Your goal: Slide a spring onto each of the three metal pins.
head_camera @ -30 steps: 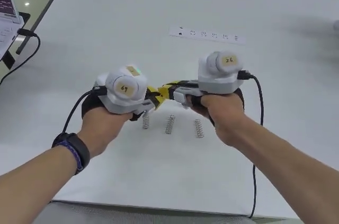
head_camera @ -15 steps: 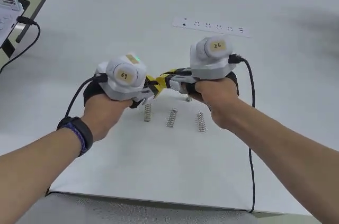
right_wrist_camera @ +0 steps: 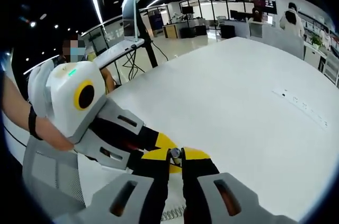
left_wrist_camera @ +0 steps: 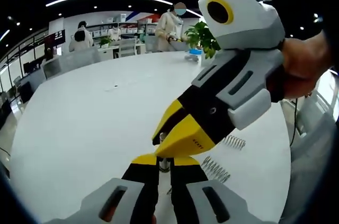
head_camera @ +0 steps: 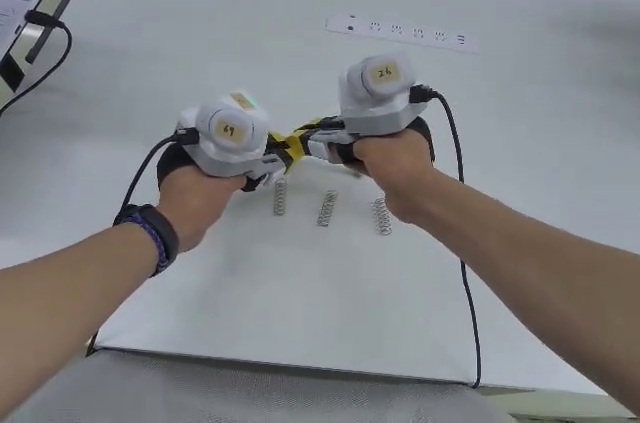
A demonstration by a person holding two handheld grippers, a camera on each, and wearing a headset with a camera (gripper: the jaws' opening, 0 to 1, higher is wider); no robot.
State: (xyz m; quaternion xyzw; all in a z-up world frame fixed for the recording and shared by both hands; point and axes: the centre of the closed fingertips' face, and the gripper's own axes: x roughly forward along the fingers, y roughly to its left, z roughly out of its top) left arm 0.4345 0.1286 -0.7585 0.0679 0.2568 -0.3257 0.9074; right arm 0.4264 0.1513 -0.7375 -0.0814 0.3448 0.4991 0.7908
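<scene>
Three coil springs lie in a row on the white table, left (head_camera: 280, 196), middle (head_camera: 326, 208) and right (head_camera: 382, 216). Above them my two grippers meet tip to tip, the left gripper (head_camera: 283, 152) coming from the left and the right gripper (head_camera: 304, 143) from the right. In the left gripper view my left gripper (left_wrist_camera: 164, 159) is shut on a small metal pin (left_wrist_camera: 164, 166), and the right gripper's yellow tips (left_wrist_camera: 162, 144) touch just above it. In the right gripper view my right gripper (right_wrist_camera: 176, 154) is shut with a round metal pin end (right_wrist_camera: 175, 153) between its tips. Two springs (left_wrist_camera: 233, 141) lie beyond.
A white power strip (head_camera: 405, 33) lies at the far side of the table. A laptop and black cable (head_camera: 40, 53) sit at the far left. Black cords trail from both grippers, the right one (head_camera: 462, 243) reaching the table's near edge.
The grippers stay tip to tip and have lifted slightly over the springs. The springs have not moved; the rest of the shift is the head camera.
</scene>
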